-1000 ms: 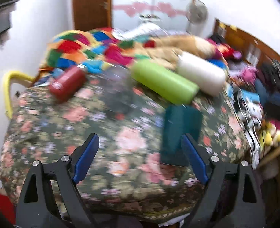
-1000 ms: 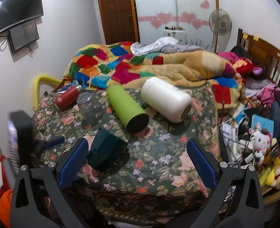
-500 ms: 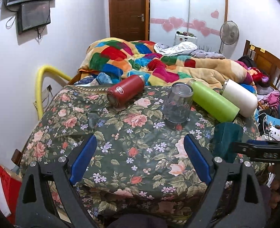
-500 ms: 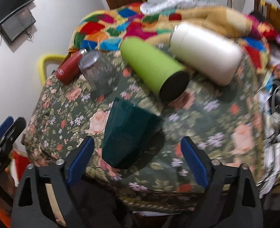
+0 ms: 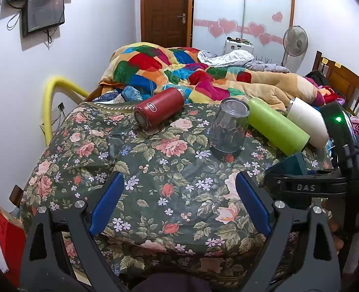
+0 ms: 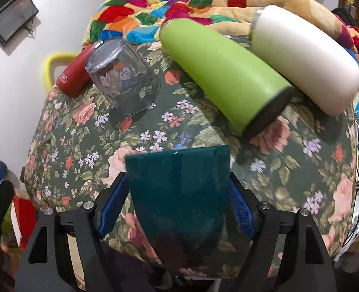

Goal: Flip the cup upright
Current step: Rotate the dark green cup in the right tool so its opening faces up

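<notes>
A dark teal cup (image 6: 179, 189) stands upside down on the floral cloth (image 6: 87, 121) near the table's front edge. My right gripper (image 6: 178, 202) is shut on the teal cup, one blue pad on each side of it. In the left wrist view the teal cup (image 5: 289, 165) shows at the right, partly hidden by the right gripper's black body. My left gripper (image 5: 179, 202) is open and empty over the front of the cloth. A clear glass cup (image 5: 229, 127) stands upside down mid-table; it also shows in the right wrist view (image 6: 123, 77).
A red bottle (image 5: 160, 108), a green bottle (image 5: 276, 126) and a white bottle (image 5: 308, 121) lie on their sides at the back of the table. A colourful quilt (image 5: 179, 73) is heaped behind them. A yellow pipe (image 5: 50, 102) runs along the left wall.
My right gripper has moved forward onto the teal cup and closed around it. My left gripper has pulled back and stays open.
</notes>
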A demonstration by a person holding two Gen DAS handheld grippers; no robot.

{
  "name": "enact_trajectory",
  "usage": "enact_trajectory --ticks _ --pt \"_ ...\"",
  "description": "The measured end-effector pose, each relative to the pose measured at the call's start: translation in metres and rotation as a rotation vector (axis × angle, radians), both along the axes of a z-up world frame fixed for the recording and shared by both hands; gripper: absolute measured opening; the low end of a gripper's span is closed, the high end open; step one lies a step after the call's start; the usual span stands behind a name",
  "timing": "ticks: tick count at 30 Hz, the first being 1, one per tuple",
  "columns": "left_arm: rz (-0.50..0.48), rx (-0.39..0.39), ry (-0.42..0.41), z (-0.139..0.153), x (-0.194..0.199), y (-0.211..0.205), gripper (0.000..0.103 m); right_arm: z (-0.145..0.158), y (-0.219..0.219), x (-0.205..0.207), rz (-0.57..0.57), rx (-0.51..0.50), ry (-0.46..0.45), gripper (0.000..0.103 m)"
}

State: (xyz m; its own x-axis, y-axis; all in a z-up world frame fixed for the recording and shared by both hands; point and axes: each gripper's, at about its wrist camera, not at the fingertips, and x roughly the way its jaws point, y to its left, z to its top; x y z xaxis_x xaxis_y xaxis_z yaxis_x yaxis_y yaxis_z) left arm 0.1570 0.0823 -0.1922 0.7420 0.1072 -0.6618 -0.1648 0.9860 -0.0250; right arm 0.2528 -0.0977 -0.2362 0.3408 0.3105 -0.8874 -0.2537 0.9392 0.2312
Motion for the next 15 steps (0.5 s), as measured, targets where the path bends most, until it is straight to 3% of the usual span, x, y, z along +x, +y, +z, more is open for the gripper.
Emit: enact_trajectory --ticks 6,15 --pt "-0.007 0.008 -0.005 0.003 -0.001 -0.002 0.093 0.005 0.004 -0.005 0.040 -0.030 -0.019 0.074" --pt "-0.020 0.008 -0.029 0.012 0.000 -0.007 0.093 0.038 -0.005 -0.019 0.055 -0.022 -0.102 0.073"
